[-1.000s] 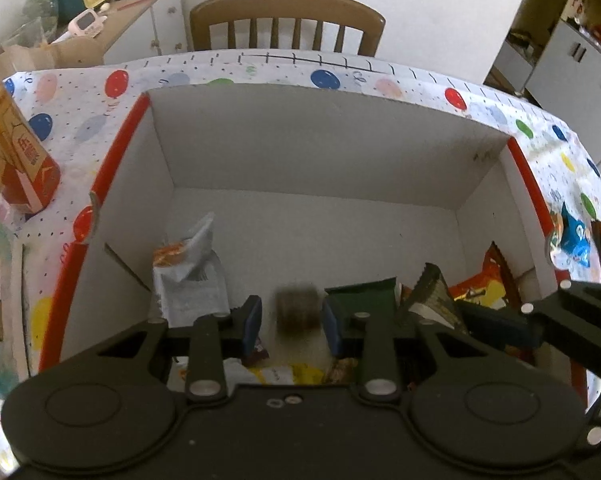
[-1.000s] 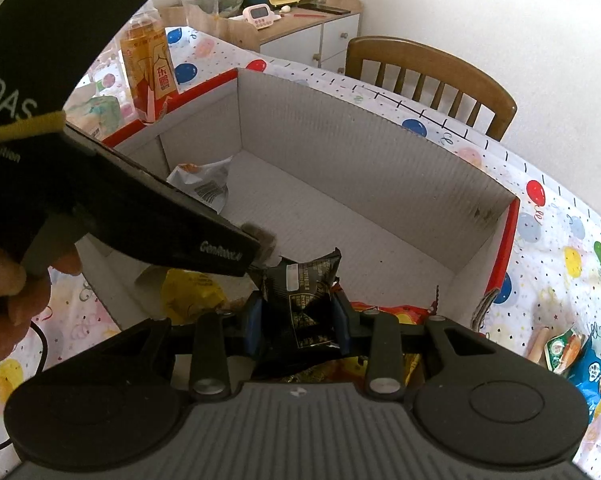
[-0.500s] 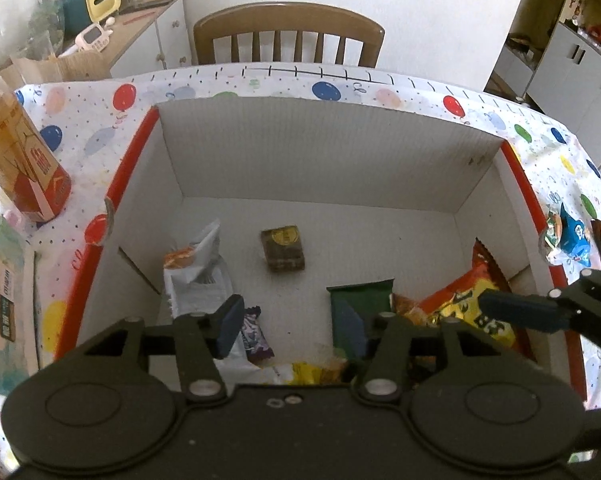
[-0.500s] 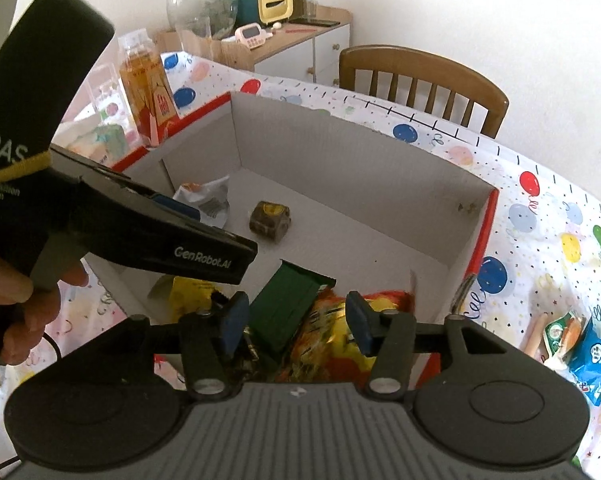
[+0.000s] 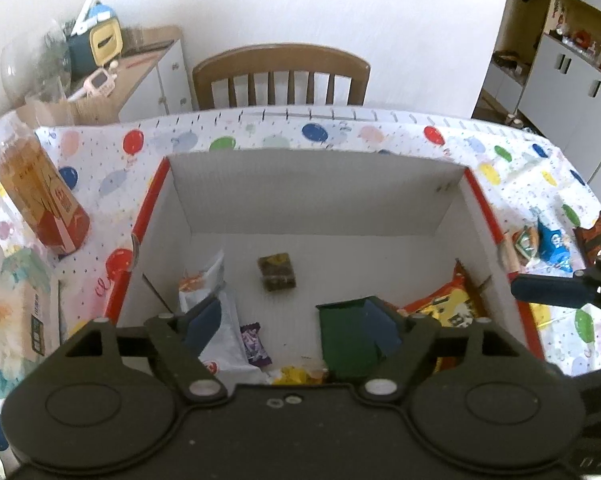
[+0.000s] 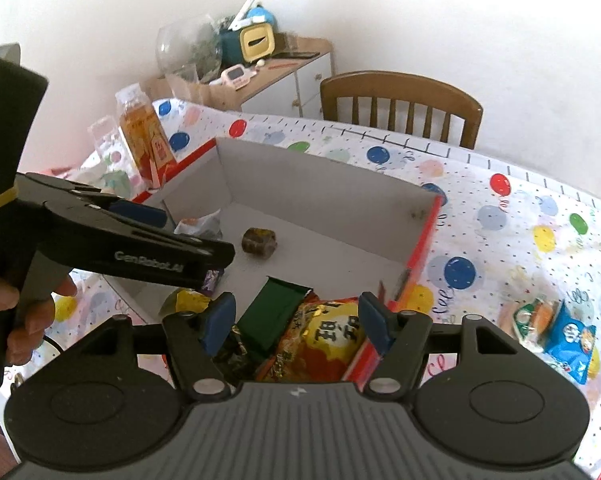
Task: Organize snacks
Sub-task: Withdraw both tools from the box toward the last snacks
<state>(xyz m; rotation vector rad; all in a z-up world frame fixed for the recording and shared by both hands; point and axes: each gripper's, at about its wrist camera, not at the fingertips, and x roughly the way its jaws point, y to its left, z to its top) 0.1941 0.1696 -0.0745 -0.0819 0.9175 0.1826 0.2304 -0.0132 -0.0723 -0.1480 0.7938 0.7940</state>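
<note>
An open cardboard box (image 5: pixel 312 184) with red edges stands on the table; it also shows in the right wrist view (image 6: pixel 320 188). Inside lie a small brown snack (image 5: pixel 277 273), a white pouch (image 5: pixel 204 280), a purple sweet (image 5: pixel 254 340), a green packet (image 5: pixel 348 340) and an orange-yellow bag (image 5: pixel 448 304). My left gripper (image 5: pixel 294 324) is open and empty above the box's near side. My right gripper (image 6: pixel 296 322) is open and empty above the green packet (image 6: pixel 272 316) and the orange bag (image 6: pixel 324 336). The brown snack (image 6: pixel 259 241) lies mid-floor.
A bottle of orange drink (image 5: pixel 36 188) and a tissue pack (image 5: pixel 12 312) stand left of the box. Loose snack packets (image 5: pixel 548 240) lie on the balloon-print cloth (image 6: pixel 500 216) to the right, also seen in the right wrist view (image 6: pixel 556 332). A wooden chair (image 5: pixel 280 76) stands behind the table.
The left gripper let the brown snack fall onto the box floor. The right gripper let go of the dark packet. Both opened and rose away from the box.
</note>
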